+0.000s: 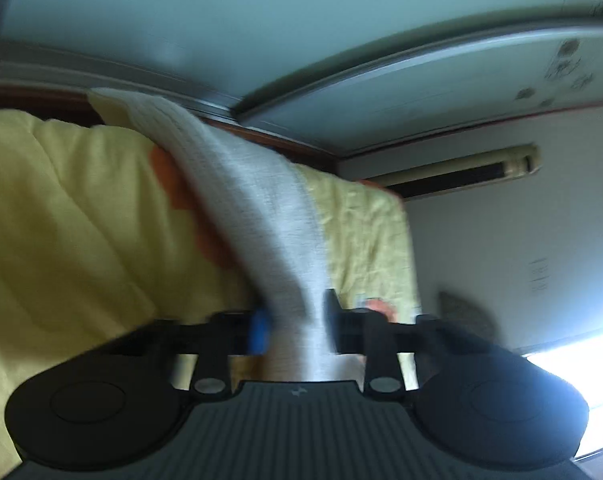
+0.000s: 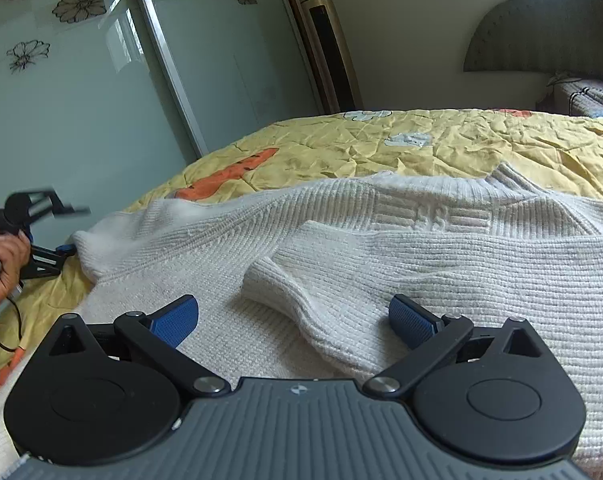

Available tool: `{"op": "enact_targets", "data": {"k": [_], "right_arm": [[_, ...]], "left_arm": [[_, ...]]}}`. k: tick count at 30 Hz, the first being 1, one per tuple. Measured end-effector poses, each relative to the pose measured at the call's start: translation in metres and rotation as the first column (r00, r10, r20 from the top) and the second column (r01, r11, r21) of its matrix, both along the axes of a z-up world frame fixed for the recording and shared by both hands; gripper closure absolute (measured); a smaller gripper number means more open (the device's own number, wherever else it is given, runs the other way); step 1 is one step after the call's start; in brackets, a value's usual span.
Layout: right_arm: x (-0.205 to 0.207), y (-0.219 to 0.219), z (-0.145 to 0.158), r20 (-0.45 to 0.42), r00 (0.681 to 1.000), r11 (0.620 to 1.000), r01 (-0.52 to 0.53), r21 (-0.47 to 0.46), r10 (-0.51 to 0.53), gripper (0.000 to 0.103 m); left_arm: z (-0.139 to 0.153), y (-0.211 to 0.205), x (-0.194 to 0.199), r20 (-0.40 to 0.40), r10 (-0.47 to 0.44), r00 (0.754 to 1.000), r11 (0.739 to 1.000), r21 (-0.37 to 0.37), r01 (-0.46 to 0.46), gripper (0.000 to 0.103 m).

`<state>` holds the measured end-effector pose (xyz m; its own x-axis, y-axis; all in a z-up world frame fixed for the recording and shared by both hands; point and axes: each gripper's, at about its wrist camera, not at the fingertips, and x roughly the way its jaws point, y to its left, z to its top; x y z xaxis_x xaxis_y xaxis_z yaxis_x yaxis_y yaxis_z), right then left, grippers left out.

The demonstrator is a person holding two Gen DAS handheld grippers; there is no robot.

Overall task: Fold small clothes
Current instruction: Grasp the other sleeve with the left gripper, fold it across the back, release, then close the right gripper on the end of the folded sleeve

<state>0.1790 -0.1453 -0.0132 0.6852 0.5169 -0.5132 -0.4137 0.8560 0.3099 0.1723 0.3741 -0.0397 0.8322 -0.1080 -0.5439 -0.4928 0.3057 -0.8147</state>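
A white ribbed knit sweater (image 2: 381, 248) lies spread on a yellow quilt (image 2: 461, 144). One sleeve is folded across its body, with the cuff (image 2: 277, 288) near me. My right gripper (image 2: 293, 312) hovers over that cuff, open wide, its blue pads on either side and apart from it. The other sleeve (image 2: 101, 236) stretches left to my left gripper (image 2: 63, 250), held by a person's hand (image 2: 1, 264). In the blurred, rolled left wrist view, the left gripper (image 1: 297, 320) is shut on that white sleeve (image 1: 253, 208), which runs away from the pads over the quilt (image 1: 61, 220).
Sliding glass wardrobe doors (image 2: 81, 100) with flower prints stand beyond the bed's left edge. A gold tower air conditioner (image 2: 325, 40) stands in the corner, and a dark padded headboard (image 2: 541, 32) is at the far right. A black cable (image 2: 5, 332) hangs by the hand.
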Motion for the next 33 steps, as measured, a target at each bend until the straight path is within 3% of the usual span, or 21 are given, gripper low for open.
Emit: {"op": "enact_targets", "data": {"k": [2, 4, 6, 8, 11, 12, 13, 14, 15, 16, 18, 21, 23, 25, 26, 27, 29, 31, 33], "right_arm": [[0.000, -0.002, 0.000, -0.003, 1.000, 1.000, 0.000, 0.014, 0.000, 0.000], [0.001, -0.002, 0.000, -0.004, 1.000, 1.000, 0.000, 0.022, 0.000, 0.000], [0.001, -0.004, -0.001, -0.004, 1.000, 1.000, 0.004, 0.031, -0.004, 0.001], [0.000, -0.008, 0.000, 0.005, 1.000, 0.998, 0.023, 0.050, -0.023, 0.001], [-0.011, -0.026, 0.003, 0.066, 0.985, 0.982, 0.149, 0.114, -0.157, 0.000], [-0.015, -0.035, 0.005, 0.092, 0.971, 0.968, 0.204, 0.147, -0.219, 0.000], [-0.018, -0.044, 0.007, 0.110, 0.957, 0.953, 0.249, 0.175, -0.270, 0.000], [-0.021, -0.053, 0.009, 0.124, 0.938, 0.935, 0.296, 0.197, -0.323, 0.000], [-0.022, -0.060, 0.010, 0.132, 0.922, 0.919, 0.333, 0.209, -0.364, 0.000], [-0.023, -0.067, 0.010, 0.134, 0.908, 0.906, 0.362, 0.219, -0.396, 0.000], [-0.022, -0.079, 0.007, 0.112, 0.897, 0.887, 0.391, 0.247, -0.427, 0.000], [-0.016, -0.090, -0.001, 0.052, 0.899, 0.866, 0.402, 0.297, -0.435, 0.000], [-0.013, -0.093, -0.005, 0.026, 0.902, 0.861, 0.401, 0.311, -0.430, 0.000], [-0.011, -0.094, -0.007, 0.014, 0.903, 0.858, 0.402, 0.320, -0.429, 0.000], [-0.011, -0.093, -0.008, 0.015, 0.903, 0.857, 0.402, 0.322, -0.429, 0.000], [-0.011, -0.093, -0.008, 0.018, 0.903, 0.858, 0.401, 0.322, -0.429, 0.000], [-0.013, -0.093, -0.006, 0.036, 0.901, 0.858, 0.399, 0.324, -0.432, 0.000], [-0.018, -0.089, 0.000, 0.076, 0.898, 0.865, 0.391, 0.314, -0.434, 0.000], [-0.015, -0.081, 0.008, 0.079, 0.910, 0.883, 0.370, 0.290, -0.407, 0.000]], "left_arm": [[0.013, -0.012, 0.000, -0.042, -0.007, 0.999, 0.991, 0.137, 0.013, 0.088], [0.035, -0.034, 0.003, -0.067, -0.012, 0.998, 0.947, 0.319, 0.033, 0.088], [0.063, -0.069, 0.008, -0.081, -0.034, 0.996, 0.837, 0.542, 0.073, 0.088], [0.087, -0.120, 0.012, -0.099, -0.094, 0.991, 0.651, 0.747, 0.136, 0.088], [0.103, -0.208, 0.003, -0.123, -0.284, 0.951, 0.328, 0.919, 0.217, 0.088], [0.102, -0.235, -0.002, -0.150, -0.361, 0.920, 0.222, 0.945, 0.241, 0.087], [0.098, -0.266, -0.008, -0.206, -0.452, 0.868, 0.104, 0.954, 0.281, 0.085], [0.091, -0.291, -0.015, -0.264, -0.519, 0.813, 0.009, 0.949, 0.314, 0.084], [0.082, -0.314, -0.022, -0.319, -0.571, 0.757, -0.078, 0.938, 0.336, 0.083], [0.072, -0.333, -0.030, -0.362, -0.601, 0.713, -0.145, 0.926, 0.348, 0.083], [0.055, -0.359, -0.044, -0.423, -0.630, 0.651, -0.220, 0.901, 0.373, 0.082], [0.040, -0.377, -0.058, -0.463, -0.644, 0.609, -0.252, 0.880, 0.403, 0.081], [0.035, -0.379, -0.067, -0.468, -0.652, 0.596, -0.260, 0.877, 0.405, 0.072], [0.030, -0.376, -0.081, -0.462, -0.649, 0.605, -0.260, 0.882, 0.394, 0.067], [0.031, -0.371, -0.083, -0.446, -0.648, 0.617, -0.243, 0.889, 0.387, 0.063], [0.035, -0.364, -0.083, -0.417, -0.657, 0.628, -0.210, 0.901, 0.380, 0.060], [0.043, -0.348, -0.080, -0.339, -0.676, 0.654, -0.116, 0.926, 0.360, 0.042], [0.052, -0.327, -0.074, -0.228, -0.687, 0.690, 0.020, 0.943, 0.331, 0.036], [0.056, -0.311, -0.072, -0.152, -0.684, 0.713, 0.114, 0.943, 0.311, 0.035]]}}
